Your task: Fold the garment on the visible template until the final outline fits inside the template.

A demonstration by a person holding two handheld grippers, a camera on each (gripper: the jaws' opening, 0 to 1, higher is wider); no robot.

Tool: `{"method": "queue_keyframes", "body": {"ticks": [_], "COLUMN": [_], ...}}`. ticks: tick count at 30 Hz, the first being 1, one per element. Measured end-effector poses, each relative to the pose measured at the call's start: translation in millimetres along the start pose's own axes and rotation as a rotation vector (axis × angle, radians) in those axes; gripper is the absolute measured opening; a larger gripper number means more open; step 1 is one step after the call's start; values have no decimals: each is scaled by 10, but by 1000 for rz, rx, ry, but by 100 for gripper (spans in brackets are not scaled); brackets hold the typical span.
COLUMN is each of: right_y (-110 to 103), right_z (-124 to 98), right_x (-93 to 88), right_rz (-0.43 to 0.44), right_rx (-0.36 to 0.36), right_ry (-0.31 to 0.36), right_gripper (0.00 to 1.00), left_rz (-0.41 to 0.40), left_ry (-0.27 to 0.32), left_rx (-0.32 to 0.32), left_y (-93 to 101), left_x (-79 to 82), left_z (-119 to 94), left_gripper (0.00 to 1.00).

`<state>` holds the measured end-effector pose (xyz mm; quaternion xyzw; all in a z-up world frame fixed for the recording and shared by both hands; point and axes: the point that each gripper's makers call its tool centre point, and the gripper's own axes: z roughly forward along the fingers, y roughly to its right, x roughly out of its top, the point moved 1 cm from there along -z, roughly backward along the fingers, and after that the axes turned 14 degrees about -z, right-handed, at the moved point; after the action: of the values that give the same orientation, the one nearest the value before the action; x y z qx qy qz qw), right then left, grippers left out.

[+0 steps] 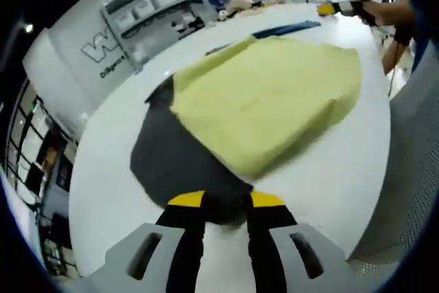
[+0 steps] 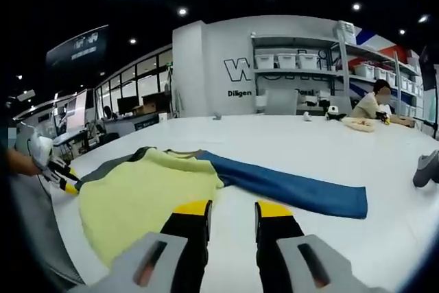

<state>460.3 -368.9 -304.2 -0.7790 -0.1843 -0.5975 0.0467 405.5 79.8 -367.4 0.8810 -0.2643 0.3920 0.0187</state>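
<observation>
The garment [image 1: 267, 108] is one yellow top with a dark grey sleeve or panel [image 1: 171, 162] and a blue sleeve [image 2: 288, 186]; it lies on the white worktop [image 1: 329, 183], its yellow body bunched into a rough slab. No template outline can be made out under it, so fit cannot be judged. The folding looks partly done: the body is doubled over, but the blue sleeve lies stretched out flat and the grey part sticks out, so both seem left to fold in. The left tool [image 1: 226, 204] has its jaws set close on the grey edge, apparently pinching it. The right tool [image 2: 232, 209] hovers over the yellow cloth, jaws parted and empty. Beyond, one shelving unit [image 2: 302, 66] carries bins, and one person sits at the far side.
</observation>
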Motion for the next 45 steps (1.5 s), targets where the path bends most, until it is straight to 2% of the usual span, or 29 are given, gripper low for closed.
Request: {"method": "queue_keyframes", "body": {"ticks": [3,6,8,9,11,14,15,17,18,19,20,21,22,23,25,26,29,35,40,45], "right_y": [-26,-43,-57,-70,-80,-131,-137,-141,-143,-144,-150,-153,-148,-148,-131,-133,-143,-163,-200,-274], "right_z": [-11,-6,1,5,13,16,16,19,18,18,10,7,9,10,15,15,32,104,165,167], "right_x": [15,33,38,47,51,51,51,26,3,0,-1,-2,-12,-14,-26,-31,-40,-55,-73,-81], "right_rz": [1,-3,-1,0,3,10,10,10,9,8,7,9,9,7,6,10,8,11,15,32], "right_rx": [3,12,15,17,21,30,31,36,38,39,42,44,45,46,46,47,51,65,77,86], "right_ry": [1,4,3,6,8,9,9,2,-4,-5,-10,-13,-15,-17,-19,-21,-28,-38,-48,-60], "right_gripper": [20,20,20,20,20,19,19,19,19,18,18,18,18,18,18,18,18,18,18,17], "left_rz": [4,-42,-84,-132,-204,-268,-318,-382,-429,-438,-480,-486,-490,-517,-549,-580,-592,-605,-621,-612], "left_ry": [11,44,83,112,166,201,256,301,344,354,377,382,389,418,435,447,434,388,361,323], "left_rx": [3,16,34,53,77,109,139,179,217,227,272,296,308,352,393,433,473,524,537,539], "left_y": [-29,-99,-156,-285,-420,-575,-754,-961,-1160,-1203,-1410,-1572,-1624,-1729,-1873,-2034,-2219,-2417,-2657,-2752], "left_x": [43,97,189,214,321,402,494,568,629,650,673,621,620,702,716,682,592,456,314,258], "left_z": [-28,-68,-122,-145,-223,-295,-365,-439,-505,-521,-579,-569,-580,-668,-725,-751,-741,-710,-619,-548], "left_gripper": [4,3,3,3,3,3,3,3,3,2,2,2,2,2,2,2,2,2,2,2]}}
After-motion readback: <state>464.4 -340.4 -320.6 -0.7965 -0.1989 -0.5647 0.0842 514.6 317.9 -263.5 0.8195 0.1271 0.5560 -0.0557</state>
